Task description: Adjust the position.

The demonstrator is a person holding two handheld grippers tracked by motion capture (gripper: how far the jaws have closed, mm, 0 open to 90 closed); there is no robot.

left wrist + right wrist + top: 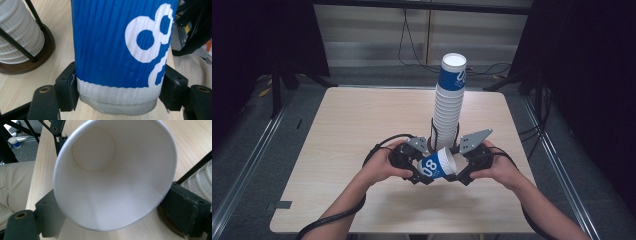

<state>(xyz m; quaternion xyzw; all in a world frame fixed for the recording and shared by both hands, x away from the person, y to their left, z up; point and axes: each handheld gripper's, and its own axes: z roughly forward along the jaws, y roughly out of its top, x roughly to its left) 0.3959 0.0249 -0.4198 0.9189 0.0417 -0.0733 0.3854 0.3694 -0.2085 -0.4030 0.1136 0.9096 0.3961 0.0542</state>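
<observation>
A blue and white paper cup point(439, 164) lies on its side in the air between both grippers, near the table's front middle. My left gripper point(424, 169) is shut on its base end; in the left gripper view the pads press the white band at the bottom of the cup point(120, 45), with the left gripper point(117, 93) on both sides. My right gripper point(458, 167) sits at the open mouth. The right gripper view looks into the cup point(112, 175), and the right gripper point(115, 213) has a pad against each side of the rim.
A tall stack of the same cups point(449, 100) stands just behind the grippers in a black rod holder on a round brown base point(37, 60). The wooden table point(362, 125) has bare room left and right. Cables trail from both grippers.
</observation>
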